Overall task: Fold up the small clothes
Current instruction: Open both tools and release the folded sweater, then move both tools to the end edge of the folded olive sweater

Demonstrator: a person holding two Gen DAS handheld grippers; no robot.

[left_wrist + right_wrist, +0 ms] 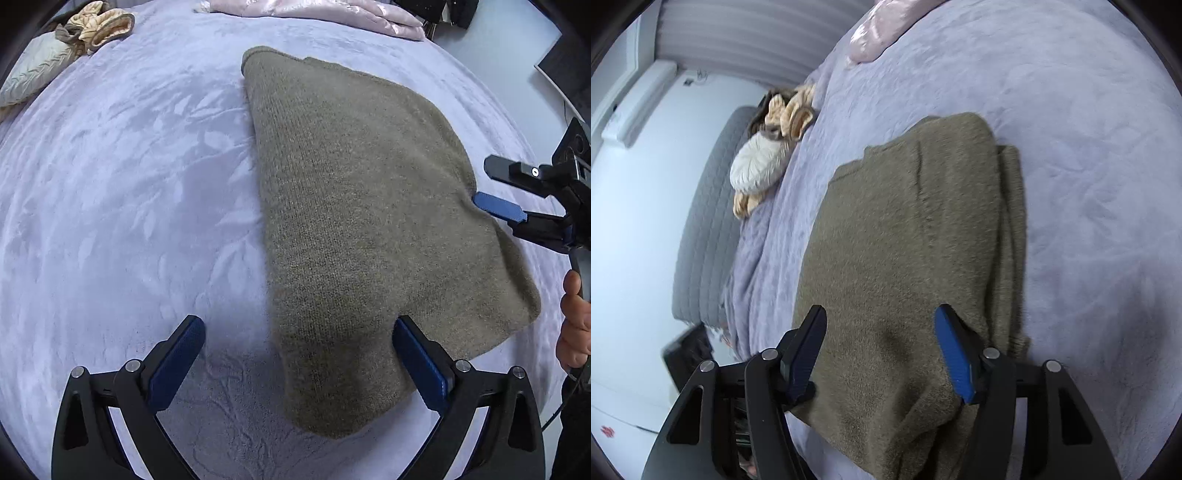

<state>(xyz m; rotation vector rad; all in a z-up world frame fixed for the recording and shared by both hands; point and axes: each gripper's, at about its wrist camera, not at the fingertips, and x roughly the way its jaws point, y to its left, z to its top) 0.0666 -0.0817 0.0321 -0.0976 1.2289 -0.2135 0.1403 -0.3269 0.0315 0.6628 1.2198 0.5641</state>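
Note:
An olive-brown knit garment (354, 206) lies folded on the lavender bed cover (122, 192); it also shows in the right wrist view (901, 251), with layered edges at its right side. My left gripper (299, 328) is open, its jaws wide apart just above the garment's near corner, the right finger (417, 354) touching the cloth. My right gripper (881, 332) is open, straddling the garment's near edge. It shows in the left wrist view (491, 188) at the garment's right edge.
A cream and beige pile of clothes (74, 40) lies at the bed's far left corner, also in the right wrist view (768, 155). A pink satin quilt (325, 11) lies along the far edge. A grey headboard (705, 236) and floor are beyond.

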